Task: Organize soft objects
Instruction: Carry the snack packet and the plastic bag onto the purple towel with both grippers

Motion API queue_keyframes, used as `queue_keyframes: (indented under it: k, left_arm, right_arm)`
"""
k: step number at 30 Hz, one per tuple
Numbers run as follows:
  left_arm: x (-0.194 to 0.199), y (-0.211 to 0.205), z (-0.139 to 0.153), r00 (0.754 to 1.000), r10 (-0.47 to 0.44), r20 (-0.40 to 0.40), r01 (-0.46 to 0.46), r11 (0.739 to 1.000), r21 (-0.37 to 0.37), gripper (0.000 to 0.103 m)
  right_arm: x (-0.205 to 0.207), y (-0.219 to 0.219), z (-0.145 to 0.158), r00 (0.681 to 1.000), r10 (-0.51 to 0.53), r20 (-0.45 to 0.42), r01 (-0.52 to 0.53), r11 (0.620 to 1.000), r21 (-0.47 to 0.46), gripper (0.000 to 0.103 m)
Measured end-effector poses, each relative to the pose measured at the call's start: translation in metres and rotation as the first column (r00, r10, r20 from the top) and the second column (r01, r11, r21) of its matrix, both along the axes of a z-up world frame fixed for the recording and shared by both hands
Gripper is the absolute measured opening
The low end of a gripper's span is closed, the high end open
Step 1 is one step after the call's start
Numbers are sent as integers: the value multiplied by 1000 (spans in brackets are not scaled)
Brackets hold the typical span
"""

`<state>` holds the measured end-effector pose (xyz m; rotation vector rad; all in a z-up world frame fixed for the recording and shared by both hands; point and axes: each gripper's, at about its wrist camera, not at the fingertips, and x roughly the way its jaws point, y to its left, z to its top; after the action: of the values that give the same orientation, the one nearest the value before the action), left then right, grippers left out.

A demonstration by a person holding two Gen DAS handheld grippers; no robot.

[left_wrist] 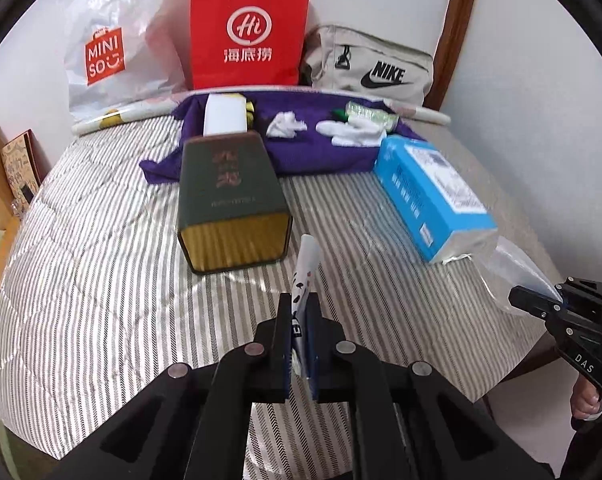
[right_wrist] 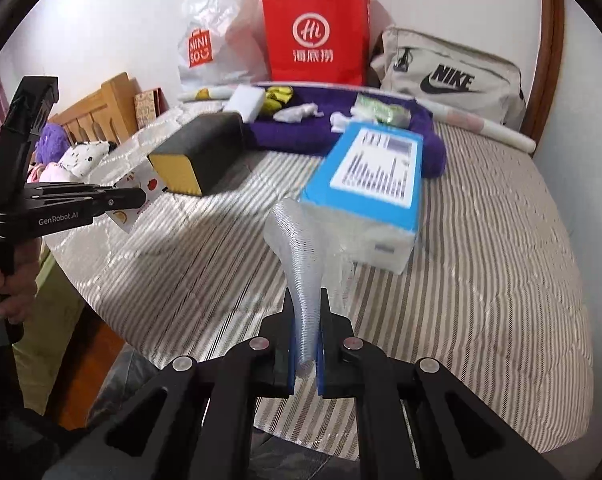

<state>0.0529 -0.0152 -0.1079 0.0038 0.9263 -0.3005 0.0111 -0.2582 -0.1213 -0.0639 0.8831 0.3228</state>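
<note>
A clear, ribbed plastic bag [right_wrist: 301, 264] is pinched at opposite edges above the striped bed [right_wrist: 481, 280]: its printed edge by the left gripper [left_wrist: 300, 316], its clear edge by the right gripper [right_wrist: 305, 320].

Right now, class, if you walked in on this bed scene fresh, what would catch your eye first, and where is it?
The red paper bag standing against the wall at the bed's far edge stands out most, between a white plastic bag and a grey sports bag. Nearer, a dark green box and a blue tissue pack lie on the striped cover. Up close, both grippers are shut on a clear plastic sheet.
</note>
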Motion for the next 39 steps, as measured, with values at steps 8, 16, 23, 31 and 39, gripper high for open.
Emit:
queue_keyframes:
  k: [8, 16, 23, 31, 39]
  left_arm:
    - [1, -1, 24, 999, 4, 41, -3, 1000, -9, 7]
    - [8, 4, 44, 997, 16, 72, -14, 999, -29, 7]
    - [19, 12, 60, 996, 35, 87, -29, 997, -68, 7]
    - [42, 15, 69, 994, 67, 82, -63, 996, -59, 7]
    - [69, 23, 75, 991, 103, 83, -98, 994, -55, 7]
  right_arm:
    - [3, 0, 27, 998, 6, 61, -6, 1000, 6, 7]
    - [12, 0, 51, 994, 17, 110, -19, 1000, 15, 7]
    - [25, 1, 71, 989, 38, 143, -43, 999, 33, 7]
    - [53, 1, 79, 989, 27, 142, -31, 999, 24, 7]
    - [87, -1, 84, 990, 3, 140, -7, 1000, 27, 7]
